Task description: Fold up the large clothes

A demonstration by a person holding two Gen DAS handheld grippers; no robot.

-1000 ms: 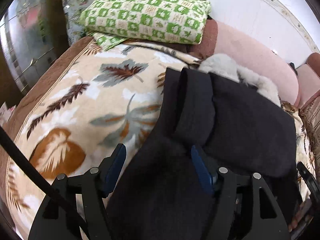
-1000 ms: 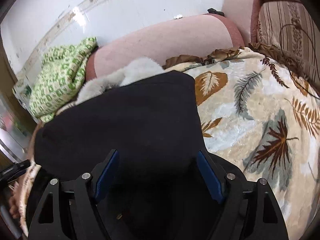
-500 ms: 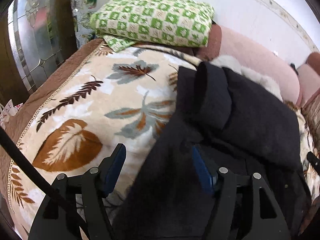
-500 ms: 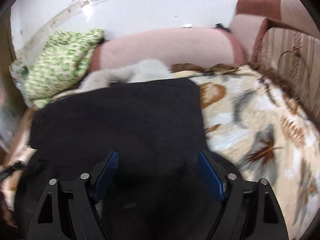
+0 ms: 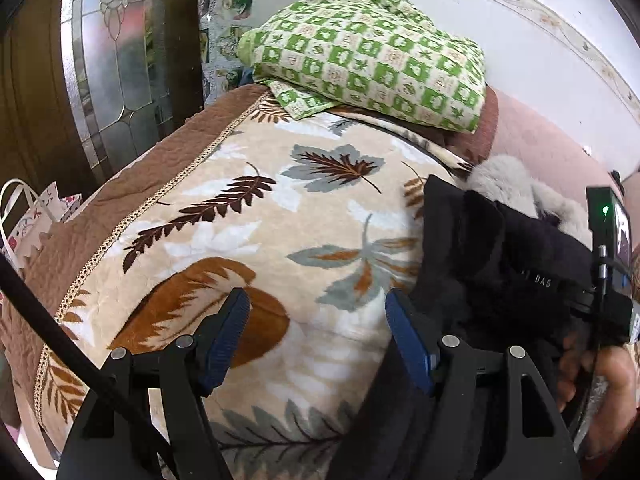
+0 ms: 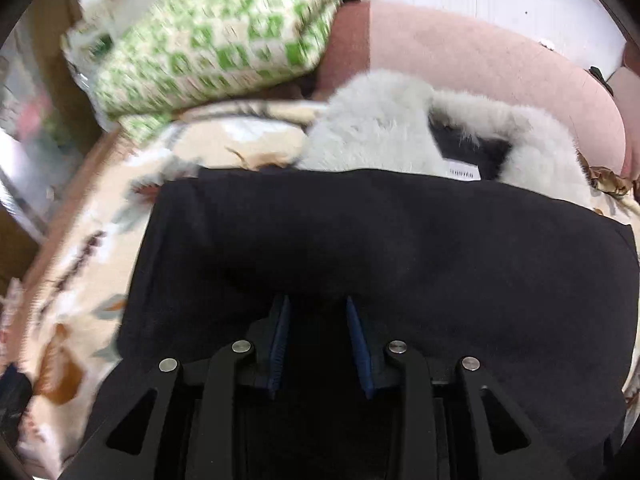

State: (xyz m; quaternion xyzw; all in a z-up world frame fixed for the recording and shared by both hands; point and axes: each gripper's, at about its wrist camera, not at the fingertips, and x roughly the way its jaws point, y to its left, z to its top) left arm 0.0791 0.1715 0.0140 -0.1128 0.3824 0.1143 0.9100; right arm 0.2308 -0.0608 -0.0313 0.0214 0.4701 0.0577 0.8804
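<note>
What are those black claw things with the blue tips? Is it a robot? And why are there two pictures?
It isn't a robot. A person holds a claw tool in each hand, and each tool has its own camera looking out along the claws, so you get two pictures.

The left gripper is wide open over the leaf-patterned blanket, holding nothing. In its picture you can spot the person's right hand with the other tool.

The right gripper has its blue fingers close together on the black coat, seemingly pinching the cloth. The coat has a fluffy grey fur collar and lies on the blanket. Behind it sit a folded green-checked blanket and a pink cushion.
</note>
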